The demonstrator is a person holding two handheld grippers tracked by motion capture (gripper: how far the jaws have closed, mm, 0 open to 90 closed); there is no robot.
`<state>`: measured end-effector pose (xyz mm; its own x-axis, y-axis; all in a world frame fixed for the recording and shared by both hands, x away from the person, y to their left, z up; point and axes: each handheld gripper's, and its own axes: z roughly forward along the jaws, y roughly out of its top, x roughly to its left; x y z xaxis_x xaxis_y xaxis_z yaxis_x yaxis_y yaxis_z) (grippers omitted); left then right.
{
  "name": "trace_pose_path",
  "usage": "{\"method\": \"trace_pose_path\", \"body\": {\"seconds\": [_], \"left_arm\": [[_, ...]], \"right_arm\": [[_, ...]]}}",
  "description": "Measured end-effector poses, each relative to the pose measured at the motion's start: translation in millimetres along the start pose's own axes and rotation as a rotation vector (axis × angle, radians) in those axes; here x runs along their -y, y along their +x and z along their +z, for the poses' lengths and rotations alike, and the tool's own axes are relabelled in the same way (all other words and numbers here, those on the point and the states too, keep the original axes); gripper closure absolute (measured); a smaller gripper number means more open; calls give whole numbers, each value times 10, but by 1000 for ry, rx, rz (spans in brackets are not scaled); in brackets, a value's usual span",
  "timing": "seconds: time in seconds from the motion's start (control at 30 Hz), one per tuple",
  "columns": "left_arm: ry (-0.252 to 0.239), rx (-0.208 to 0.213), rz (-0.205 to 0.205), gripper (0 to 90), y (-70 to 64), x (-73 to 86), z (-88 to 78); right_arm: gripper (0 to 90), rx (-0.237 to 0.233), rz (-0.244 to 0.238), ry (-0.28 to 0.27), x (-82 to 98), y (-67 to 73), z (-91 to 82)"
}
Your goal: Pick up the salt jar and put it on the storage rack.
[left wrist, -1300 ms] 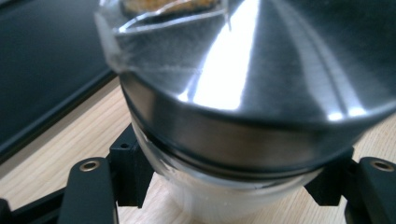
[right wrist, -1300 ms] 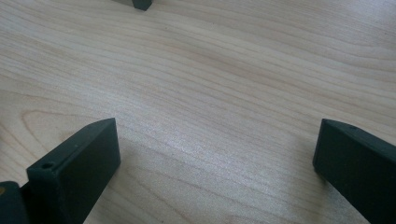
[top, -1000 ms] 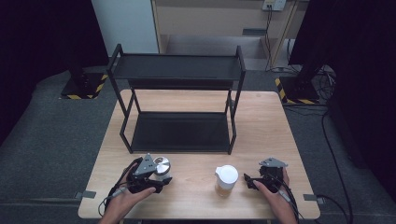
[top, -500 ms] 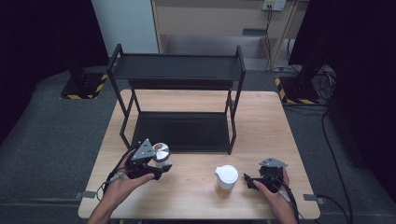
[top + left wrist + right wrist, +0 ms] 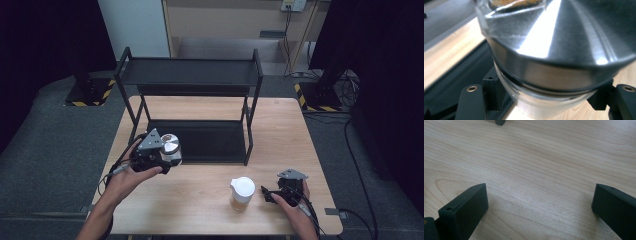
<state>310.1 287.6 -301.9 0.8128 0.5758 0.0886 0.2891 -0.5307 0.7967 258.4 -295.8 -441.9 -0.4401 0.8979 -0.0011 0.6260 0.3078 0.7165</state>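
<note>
While a steel-lidded jar [image 5: 171, 146] is clamped in the left gripper [image 5: 159, 159] at the black rack's [image 5: 190, 75] lower front, rack post close behind, white-lidded cup [image 5: 242, 193] beside the right gripper [image 5: 266, 194], jaws spread over bare table [image 5: 200, 210], jar contents blurred

No readable text, labels, brands or numbers anywhere; only marking is yellow-black hazard striping [image 5: 88, 103] on the stand bases on the floor, left and right of the table [image 5: 210, 210].
</note>
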Motion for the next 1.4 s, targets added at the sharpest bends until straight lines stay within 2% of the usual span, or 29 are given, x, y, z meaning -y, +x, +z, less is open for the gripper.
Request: {"method": "trace_pose_path", "body": {"seconds": [0.13, 0.4, 0.67, 0.8, 0.93, 1.07, 1.13, 1.2, 1.4], "left_arm": [[-8, -4, 7, 296, 96, -144, -66], [-4, -3, 24, 296, 192, -388, -175], [-11, -6, 41, 296, 289, -811, -377], [-25, -22, 31, 296, 349, -955, -466], [-36, -27, 45, 296, 392, -1081, -563], [-35, -33, 59, 296, 406, -1212, -644], [-27, -43, 63, 296, 423, -1343, -707], [-24, -49, 68, 296, 426, -1386, -724], [-28, -63, 61, 296, 513, -1637, -830]], "right_arm": [[15, -1, 0, 0, -1, -1, 0], [15, -1, 0, 0, -1, -3, 0], [15, -1, 0, 0, -1, -2, 0], [15, -1, -1, -1, 1, -3, 1], [15, -1, -1, -1, 0, -3, 1], [15, -1, -1, -1, 1, -3, 1], [15, -1, -1, -1, 1, -3, 1], [15, -1, -1, -1, 0, -2, 1], [15, -1, -1, 0, 0, -3, 1]]}}
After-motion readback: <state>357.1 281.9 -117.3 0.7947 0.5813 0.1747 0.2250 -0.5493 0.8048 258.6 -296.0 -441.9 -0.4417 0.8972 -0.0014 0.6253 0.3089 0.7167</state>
